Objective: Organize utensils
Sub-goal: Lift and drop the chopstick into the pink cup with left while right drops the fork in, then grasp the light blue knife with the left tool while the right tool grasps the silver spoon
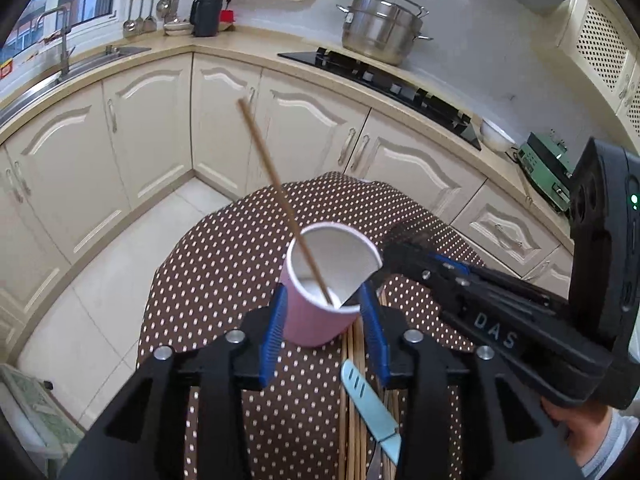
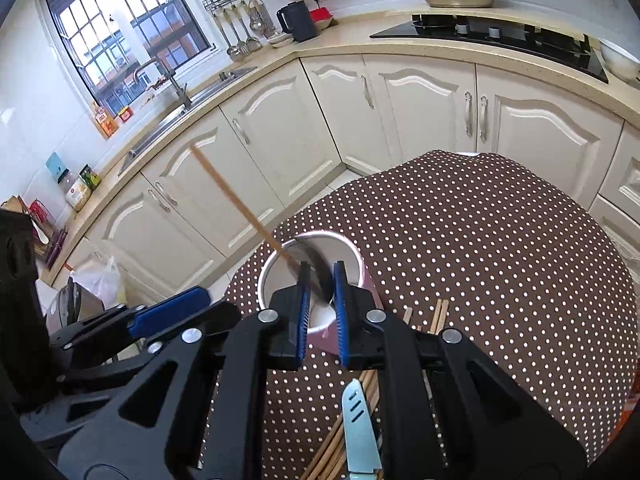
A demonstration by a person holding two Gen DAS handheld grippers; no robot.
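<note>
Closest in, under the left gripper (image 1: 324, 294), a light-blue knife (image 1: 372, 412) lies flat on a bundle of loose chopsticks (image 1: 352, 392). Both sit on the brown dotted tablecloth (image 1: 224, 280), behind and below the fingertips. Their long axes run roughly along the line the gripper points, the knife's rounded tip forward. This gripper's jaws stand apart and press on nothing I can see. The pink paper cup (image 1: 316, 332) shows in the gap between the blue pads, just ahead, with its mouth tipped toward the camera. One chopstick (image 1: 272, 172) already stands in it, leaning up and away to the left. The right gripper (image 2: 322, 270) comes in from the right, held by a hand (image 1: 576, 424), its tip at the cup's rim. A dark blade-like thing shows between its pads, reaching down into the cup, but I cannot tell whether the pads clamp it or merely flank it. As I judge it, the next pick turns on the pile: it lies nearer than the cup, so either gripper must draw back and drop. Jaws set across those long axes would suit. The left gripper, with nothing in its jaws, seems better placed. Beyond stand cream cabinet doors (image 1: 224, 120).
</note>
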